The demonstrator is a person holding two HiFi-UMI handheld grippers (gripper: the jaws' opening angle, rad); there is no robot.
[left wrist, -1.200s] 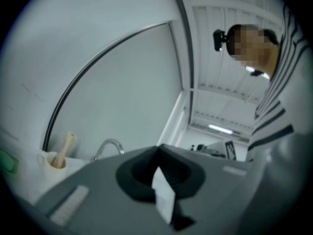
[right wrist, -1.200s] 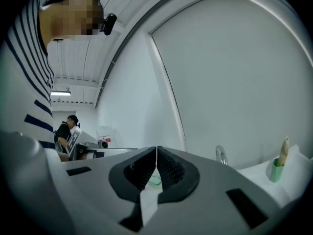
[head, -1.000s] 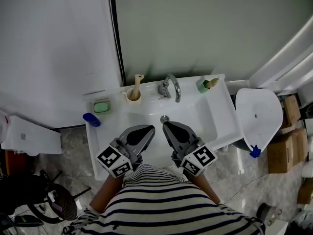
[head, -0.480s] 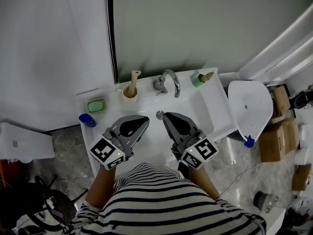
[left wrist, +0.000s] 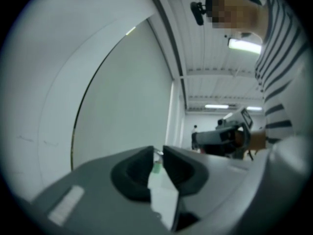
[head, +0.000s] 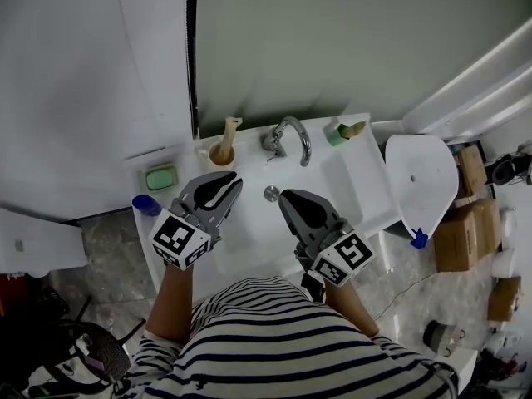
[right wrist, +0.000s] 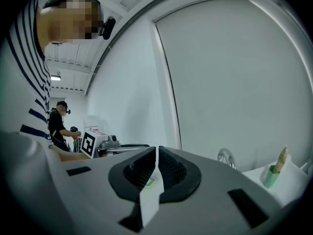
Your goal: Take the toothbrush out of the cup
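- The toothbrush (head: 228, 131), a pale wooden one, stands in the cream cup (head: 222, 155) at the back left of the counter (head: 249, 239), just left of the tap (head: 291, 138). It leans, with its top clear above the rim.
- The left tool (head: 229, 178) is the nearer one, just in front of the cup and pointing roughly level toward it. Its jaws have just been opening and stand a narrow gap apart, with nothing between them.
- The right tool (head: 287, 196) hangs over the basin with its jaws together and empty.
- The step in hand looks like the approach to the grasp. The gap probably needs to widen before the left tool closes in.
- It would do best to take the handle above the rim, not down at the cup wall.
- A lift along the handle's lean should keep the cup from tipping. The right tool could steady the cup if it shifts.
- Other containers: a green cup (head: 334, 135) right of the tap holds a tan-tipped stick I cannot identify.
- A green dish (head: 162, 178) left of the cream cup holds a paler block.
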